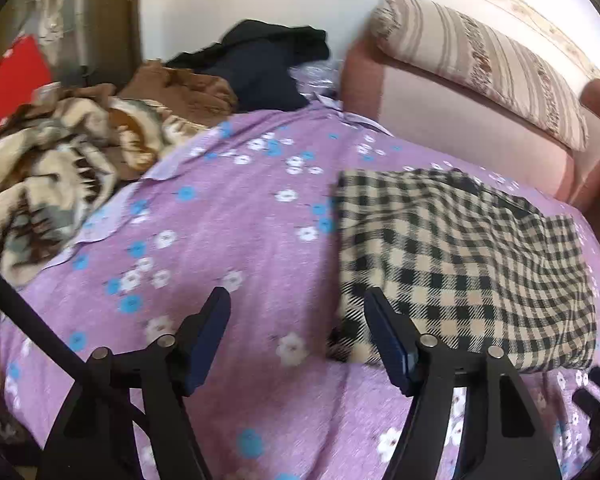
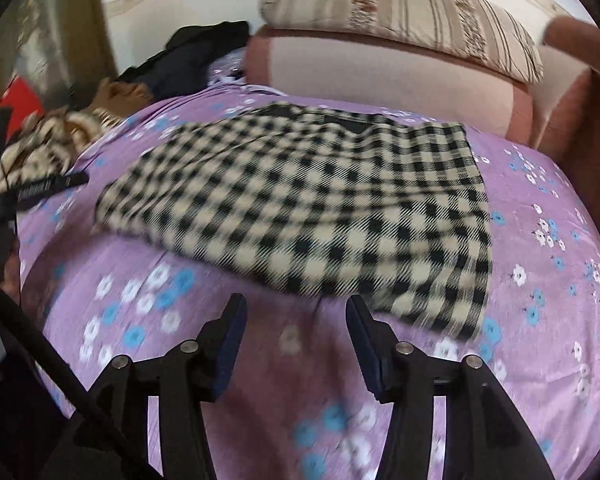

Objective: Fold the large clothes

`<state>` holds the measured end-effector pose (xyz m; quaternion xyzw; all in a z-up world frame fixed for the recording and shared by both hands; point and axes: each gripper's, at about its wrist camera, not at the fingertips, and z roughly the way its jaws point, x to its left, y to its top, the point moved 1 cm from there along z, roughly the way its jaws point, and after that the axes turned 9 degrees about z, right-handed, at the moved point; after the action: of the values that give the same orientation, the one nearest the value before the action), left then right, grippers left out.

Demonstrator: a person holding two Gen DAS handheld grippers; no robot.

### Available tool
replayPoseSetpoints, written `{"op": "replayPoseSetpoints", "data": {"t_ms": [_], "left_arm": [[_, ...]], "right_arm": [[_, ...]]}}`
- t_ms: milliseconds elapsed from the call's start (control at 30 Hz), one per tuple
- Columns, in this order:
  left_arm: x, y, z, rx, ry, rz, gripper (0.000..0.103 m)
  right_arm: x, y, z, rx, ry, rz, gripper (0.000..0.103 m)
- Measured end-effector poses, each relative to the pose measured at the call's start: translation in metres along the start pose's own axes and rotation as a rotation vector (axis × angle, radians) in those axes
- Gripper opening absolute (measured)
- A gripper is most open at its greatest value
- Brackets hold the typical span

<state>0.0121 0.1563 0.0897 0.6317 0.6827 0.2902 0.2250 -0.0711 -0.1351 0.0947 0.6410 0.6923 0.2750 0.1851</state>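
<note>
A beige-and-black checked garment (image 1: 460, 264) lies folded flat on the purple flowered bedsheet (image 1: 228, 216). In the left wrist view my left gripper (image 1: 296, 300) hovers open over the sheet, just left of the garment's near left corner, nothing between its fingers. The right wrist view shows the same checked garment (image 2: 320, 208) spread ahead, its dark collar at the far edge. My right gripper (image 2: 296, 308) stands open above the sheet, just short of the garment's near edge, holding nothing.
A brown-and-cream patterned blanket (image 1: 48, 176) is heaped at the left, with dark clothes (image 1: 260, 64) piled behind it. A pink bolster (image 2: 380, 76) and a striped pillow (image 2: 400, 12) line the far side. The other gripper's parts (image 2: 48, 188) show at the left edge.
</note>
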Motion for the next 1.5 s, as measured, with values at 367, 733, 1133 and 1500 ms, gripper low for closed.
{"op": "replayPoseSetpoints", "data": {"t_ms": [367,733,1133,1500], "left_arm": [[0.017,-0.005,-0.042,0.059,0.049,-0.062,0.072],[0.026,0.018,-0.024,0.073,-0.029,-0.068,0.072],[0.059,0.041,0.066,0.152,-0.232,-0.218,0.072],[0.016,0.065,0.141,0.243,-0.485,-0.202,0.072]], "right_arm": [[0.012,-0.033,-0.036,-0.088,0.001,-0.122,0.06],[0.032,-0.036,-0.021,-0.081,-0.003,-0.179,0.062],[0.106,-0.01,0.029,-0.089,0.036,-0.318,0.062],[0.183,-0.005,0.101,-0.093,-0.045,-0.555,0.062]]}}
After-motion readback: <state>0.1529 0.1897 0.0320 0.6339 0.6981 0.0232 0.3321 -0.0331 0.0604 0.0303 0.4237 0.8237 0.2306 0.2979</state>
